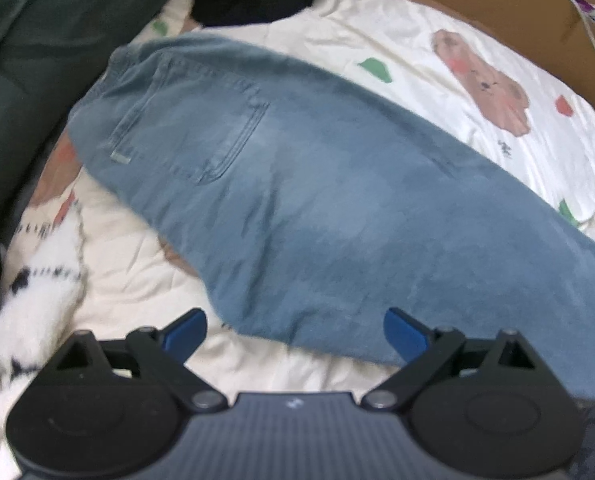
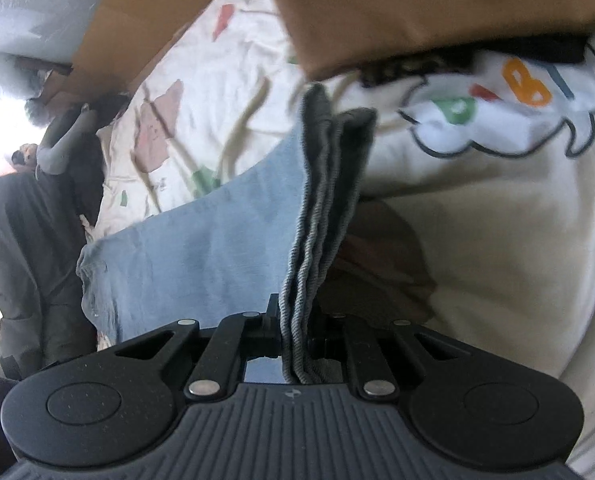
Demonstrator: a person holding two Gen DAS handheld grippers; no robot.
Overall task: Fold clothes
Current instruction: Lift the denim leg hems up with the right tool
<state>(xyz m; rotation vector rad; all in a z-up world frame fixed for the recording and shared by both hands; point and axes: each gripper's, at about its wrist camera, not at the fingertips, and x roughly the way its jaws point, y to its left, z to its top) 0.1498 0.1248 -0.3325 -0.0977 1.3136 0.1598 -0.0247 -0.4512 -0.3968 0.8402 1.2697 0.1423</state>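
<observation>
- Lay across a cream bedspread [image 1: 437, 52] printed with bears and leaves: blue jeans [image 1: 297, 184], back pocket [image 1: 189, 128] uppermost, legs stacked and running off toward the right of the left wrist view.
- Hovered over the lower edge of the denim, pointing steeply down: left gripper [image 1: 295, 334], blue fingertips [image 1: 185, 332] spread wide, nothing between them, no contact with the cloth to be made out.
- Clamped hard on a bunched, several-layer edge of the jeans, probably the leg hems: right gripper [image 2: 297, 332], jaws pressed nearly together, grey-looking folds [image 2: 329, 184] standing up out of the pinch, the pale blue leg [image 2: 201, 240] trailing away to the left.
- Close by the lifted end: a brown cardboard box [image 2: 417, 12] and a white garment with coloured letters [image 2: 513, 120].
- Judged risks from here:
 - Layers slipping out unevenly, since thick, heavy denim was gripped by a narrow bite; a lost inner layer would leave a crooked fold.
 - Waist end dragging along the bedspread and skewing, with the left jaws not yet anchoring anything.
 - Bedspread caught together with the denim if the left closed too low.
 - Lifted end brushing the box or sweeping the white garment along during the carry-over.
</observation>
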